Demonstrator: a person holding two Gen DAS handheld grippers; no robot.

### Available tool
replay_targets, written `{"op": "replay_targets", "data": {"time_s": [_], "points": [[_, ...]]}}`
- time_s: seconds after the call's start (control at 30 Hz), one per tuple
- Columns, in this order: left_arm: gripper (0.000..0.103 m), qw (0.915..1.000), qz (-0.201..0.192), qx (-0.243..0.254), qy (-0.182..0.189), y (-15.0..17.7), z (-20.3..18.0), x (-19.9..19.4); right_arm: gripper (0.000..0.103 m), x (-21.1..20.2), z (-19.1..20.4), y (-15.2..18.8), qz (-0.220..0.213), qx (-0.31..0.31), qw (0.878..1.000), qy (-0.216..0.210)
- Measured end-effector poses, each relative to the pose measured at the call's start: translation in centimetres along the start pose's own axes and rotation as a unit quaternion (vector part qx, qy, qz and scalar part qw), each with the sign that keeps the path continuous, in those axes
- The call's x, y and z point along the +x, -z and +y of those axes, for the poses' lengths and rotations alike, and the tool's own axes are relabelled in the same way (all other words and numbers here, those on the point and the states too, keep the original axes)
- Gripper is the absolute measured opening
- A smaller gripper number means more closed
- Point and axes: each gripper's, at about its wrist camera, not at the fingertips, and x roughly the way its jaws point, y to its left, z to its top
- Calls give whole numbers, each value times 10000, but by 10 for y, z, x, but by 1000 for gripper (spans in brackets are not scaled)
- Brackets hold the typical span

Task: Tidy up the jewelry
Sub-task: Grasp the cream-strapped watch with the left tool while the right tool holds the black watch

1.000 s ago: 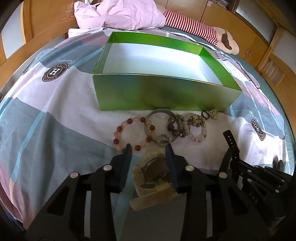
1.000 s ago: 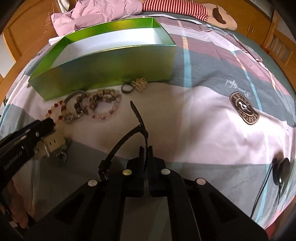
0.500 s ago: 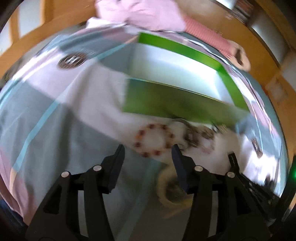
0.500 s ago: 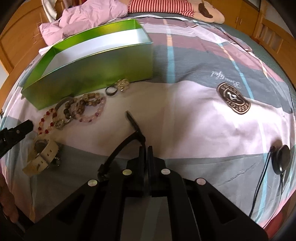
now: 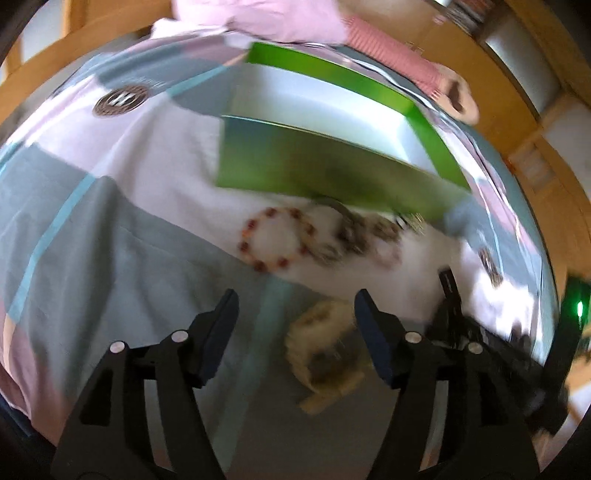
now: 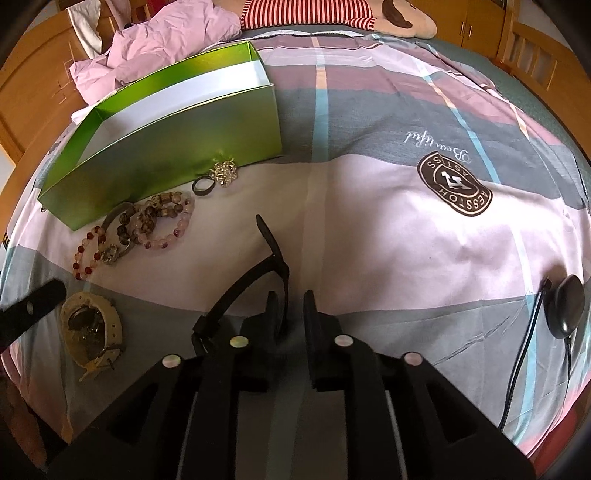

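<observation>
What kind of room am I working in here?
Most likely a bedroom: the jewelry lies on a patchwork bedsheet, with a crumpled pink blanket and a plush toy at the far end, wooden cabinets behind.

A bed with a pink, grey and blue patchwork sheet sits among wooden cabinets; daylight falls across it.

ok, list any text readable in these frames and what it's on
"Beautiful": cursive script on the bedsheet, upside down in the right wrist view.
"ASTISS" / "AESSTOH", roughly: round brown badge on the sheet, upside down, letters uncertain.
Round badge in the left wrist view: too blurred to read.
Green box, watches, bracelets: no readable text.
</observation>
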Motion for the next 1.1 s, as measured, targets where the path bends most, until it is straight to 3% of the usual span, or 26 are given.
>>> {"op": "replay_targets", "data": {"time_s": [0.07,0.1,0.13,0.2,0.27,0.4,0.5,0.57,0.6,0.77,0.97,1.1], "points": [[65,9998,83,184,-48,7,-7,3,19,0,1,1,2,-28,10000,12],[67,9997,134,207,-62,9,-8,5,28,-1,2,2,2,-28,10000,-4],[72,9995,199,241,-40,10,-11,8,44,-1,3,2,2,-26,10000,-18],[80,9989,244,403,48,13,-19,9,60,-4,6,2,-52,-39,10000,-5],[84,9970,273,714,81,18,-31,12,61,-6,10,2,-90,-82,9999,26],[85,9933,537,1017,-145,26,-43,29,61,-7,11,2,-70,-90,9999,59],[74,9925,570,1047,-269,27,-42,33,61,-7,8,3,-53,-48,10000,50],[65,9931,548,1022,-174,26,-42,33,61,-7,7,3,-37,-3,10000,52],[65,9934,538,1009,-127,26,-42,32,61,-7,7,3,-30,14,10000,54],[63,9943,392,991,-79,26,-41,27,61,-8,4,5,-18,76,9999,66],[63,9949,-187,986,21,19,-41,5,61,-8,4,6,5,119,9999,107],[63,9949,-209,985,10,17,-40,4,61,-6,5,6,36,102,9999,120]]}}
